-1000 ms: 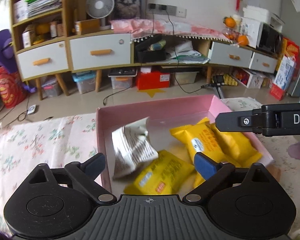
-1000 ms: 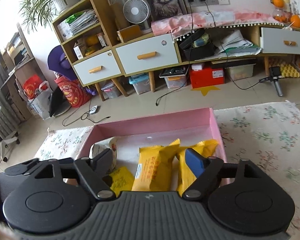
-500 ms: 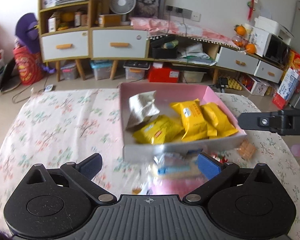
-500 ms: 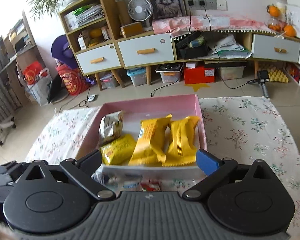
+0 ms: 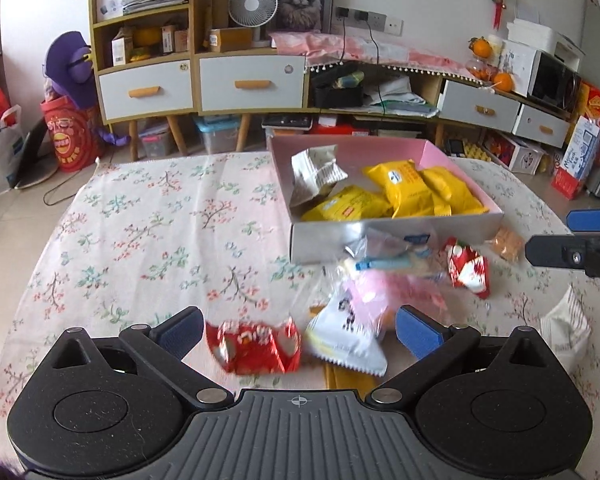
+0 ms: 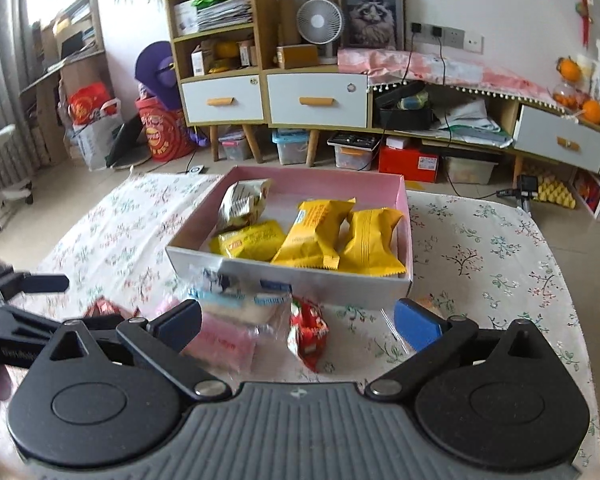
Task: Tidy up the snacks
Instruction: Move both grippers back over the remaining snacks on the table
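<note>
A pink box [image 5: 396,236] [image 6: 300,280] stands on the floral cloth and holds yellow snack packets [image 5: 404,188] [image 6: 320,232] and a crumpled pale packet [image 5: 316,168] [image 6: 242,204]. Loose snacks lie in front of it: a red packet [image 5: 254,346], a white packet [image 5: 344,336], a pink bag [image 6: 220,340] and another red packet [image 6: 306,330]. My left gripper [image 5: 298,332] is open above the red and white packets and touches neither. My right gripper [image 6: 298,326] is open over the pink bag and the red packet, with nothing held. Each gripper shows at the edge of the other's view.
A round table with a floral cloth [image 5: 148,232] carries everything. A cracker packet [image 5: 506,242] and a white pouch [image 5: 564,328] lie at the right. Behind the table stand drawers [image 5: 252,84], shelves and floor clutter.
Both grippers have drawn back from above the box toward the near side of the table, and the loose snacks in front of the box have come into view. The right jaws have widened.
</note>
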Demonstrator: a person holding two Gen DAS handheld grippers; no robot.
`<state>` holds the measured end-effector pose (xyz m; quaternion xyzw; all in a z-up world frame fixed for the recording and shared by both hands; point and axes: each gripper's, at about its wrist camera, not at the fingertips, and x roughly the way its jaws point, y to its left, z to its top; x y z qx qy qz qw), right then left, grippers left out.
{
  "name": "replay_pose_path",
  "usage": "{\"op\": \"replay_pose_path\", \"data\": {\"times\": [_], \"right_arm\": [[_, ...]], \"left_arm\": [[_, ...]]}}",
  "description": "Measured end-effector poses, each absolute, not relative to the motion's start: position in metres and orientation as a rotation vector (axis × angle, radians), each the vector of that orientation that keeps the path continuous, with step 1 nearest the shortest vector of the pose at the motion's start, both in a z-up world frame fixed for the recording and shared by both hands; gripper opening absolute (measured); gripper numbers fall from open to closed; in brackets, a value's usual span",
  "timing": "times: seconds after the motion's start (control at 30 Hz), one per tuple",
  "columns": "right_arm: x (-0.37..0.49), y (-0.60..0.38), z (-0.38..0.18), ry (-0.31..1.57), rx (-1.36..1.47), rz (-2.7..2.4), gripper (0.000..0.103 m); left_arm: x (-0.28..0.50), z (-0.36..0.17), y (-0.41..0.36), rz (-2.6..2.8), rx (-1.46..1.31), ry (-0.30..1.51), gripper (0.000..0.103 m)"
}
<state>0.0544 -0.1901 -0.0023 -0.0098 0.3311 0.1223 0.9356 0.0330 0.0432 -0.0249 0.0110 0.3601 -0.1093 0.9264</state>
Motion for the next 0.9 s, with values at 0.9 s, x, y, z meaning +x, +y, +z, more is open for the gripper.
{"op": "replay_pose_path", "data": {"times": [0.9], "right_arm": [[0.003,-0.217,-0.058,0.680,-0.316,0.312,0.103]], "left_arm": [[-0.021,-0.058,-0.052,-0.458,0.197,0.861,0.103]]}}
